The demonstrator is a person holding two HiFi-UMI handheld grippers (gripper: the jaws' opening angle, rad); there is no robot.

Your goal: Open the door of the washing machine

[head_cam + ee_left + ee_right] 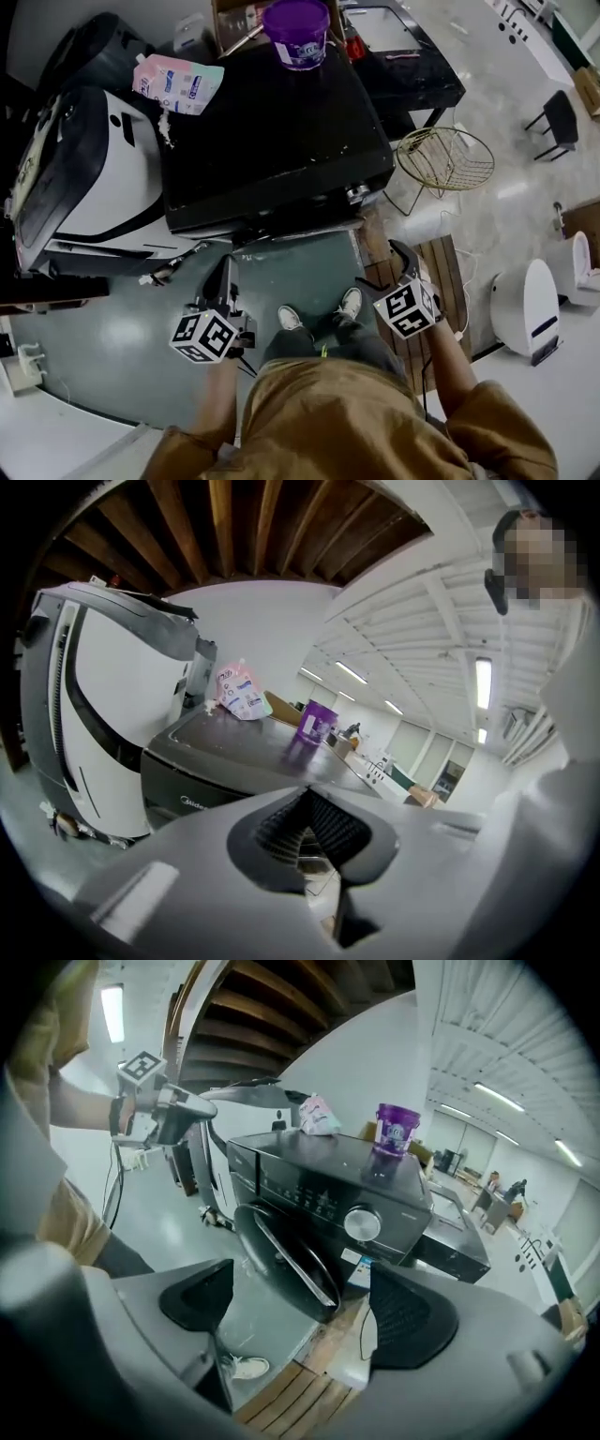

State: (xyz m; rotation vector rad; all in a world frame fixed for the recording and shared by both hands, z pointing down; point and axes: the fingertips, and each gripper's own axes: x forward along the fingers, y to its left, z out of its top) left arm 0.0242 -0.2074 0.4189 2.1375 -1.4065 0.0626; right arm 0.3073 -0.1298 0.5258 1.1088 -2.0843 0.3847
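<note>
Right claw point(300, 1312): jaws wide apart, nothing between them.
Left claw point(314, 832): ribbed pads pressed together, holding nothing.
Door point(291, 1260): just ahead of the right claw and slightly left, standing ajar from the washing machine point(328, 1185).
Risk, rim: a push from here would likely glance off the slanted edge and knock the door back shut.
Risk, swing: a hard pull could send it towards the shoe point(246, 1366) below.
Risk, top: a jolt might topple the purple tub point(397, 1129) above.

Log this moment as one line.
black washing machine's round door: partly open | left gripper: shut, empty | right gripper: open, facing door
</note>
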